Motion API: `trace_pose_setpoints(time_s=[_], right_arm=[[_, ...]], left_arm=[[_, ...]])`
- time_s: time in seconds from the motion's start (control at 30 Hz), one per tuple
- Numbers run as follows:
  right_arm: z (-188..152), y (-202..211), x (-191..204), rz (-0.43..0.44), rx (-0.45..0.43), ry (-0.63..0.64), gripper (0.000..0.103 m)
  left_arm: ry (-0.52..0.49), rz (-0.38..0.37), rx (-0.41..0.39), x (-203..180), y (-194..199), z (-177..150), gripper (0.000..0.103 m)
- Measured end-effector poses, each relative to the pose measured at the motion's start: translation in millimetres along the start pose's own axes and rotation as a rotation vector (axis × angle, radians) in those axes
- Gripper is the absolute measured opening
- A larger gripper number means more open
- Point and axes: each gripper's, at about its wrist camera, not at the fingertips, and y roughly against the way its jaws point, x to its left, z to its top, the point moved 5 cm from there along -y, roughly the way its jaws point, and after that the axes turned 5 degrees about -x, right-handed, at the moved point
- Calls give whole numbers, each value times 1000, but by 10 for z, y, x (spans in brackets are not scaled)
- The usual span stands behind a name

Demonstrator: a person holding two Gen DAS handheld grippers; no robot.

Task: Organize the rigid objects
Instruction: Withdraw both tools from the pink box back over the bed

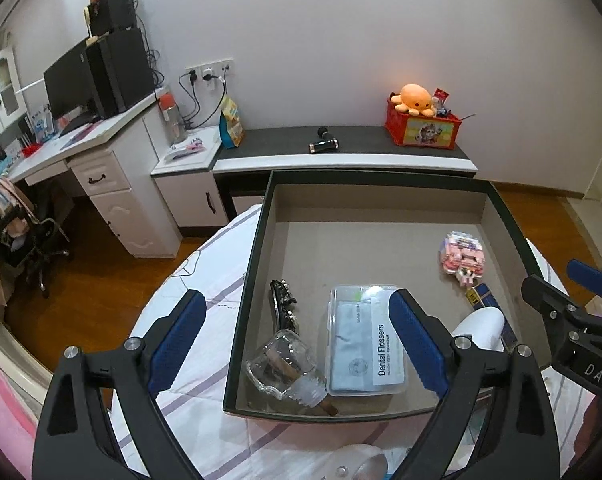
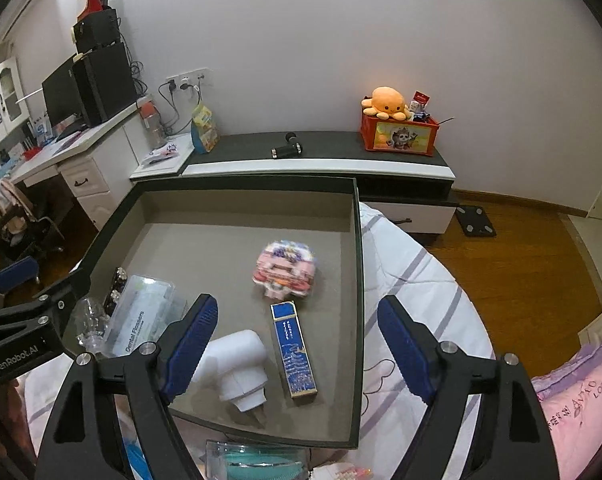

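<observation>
While both claws hang above the near edge of a shallow dark-rimmed tray point(image 1: 257, 240) that lies on a bed point(image 2: 421, 280) with a white, purple-striped cover, nothing is gripped by either. The left claw point(image 1: 297, 336) is spread wide, its blue pads straddling the tray's near left corner without pressing on anything. Beneath it, inside the tray, a clear glass bottle point(image 1: 285, 364) lies on its side, touching a clear plastic box labelled "Dental Flossers" point(image 1: 365, 340). Just behind the bottle is a small black clip-like object point(image 1: 283, 306).

The right claw point(image 2: 297, 344) is likewise released, with its jaws apart over the tray's near right part. Between and below its pads lie a white plug-shaped adapter point(image 2: 237, 368) and, just beside it, a slim blue and gold box point(image 2: 295, 352). Farther in sits a pink packaged toy point(image 2: 287, 270).

Beyond the bed, a low dark-topped cabinet point(image 1: 341, 148) against the white wall carries a red box point(image 1: 423, 128) with an orange plush octopus point(image 1: 415, 98) on top.
</observation>
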Motion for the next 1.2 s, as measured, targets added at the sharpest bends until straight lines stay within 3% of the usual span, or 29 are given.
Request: trace_pose_setpoints(time_s=[0.2,0.43,0.73,1.2], right_arm=[[2,246,42,-7,-43,14,84],[-38,777,80,-21,-135,33,84],[-276,1696,137,-43,-280,33,84],[-555,2989,320,-65,-514,55,88]], left_arm=[[-7,-3,-37,-34,175,-11,94],[2,3,-113,-17,643,-97,94],[4,30,-268,-16,1563,-268,97],[-28,2,-547,-93,2966,-455,103]])
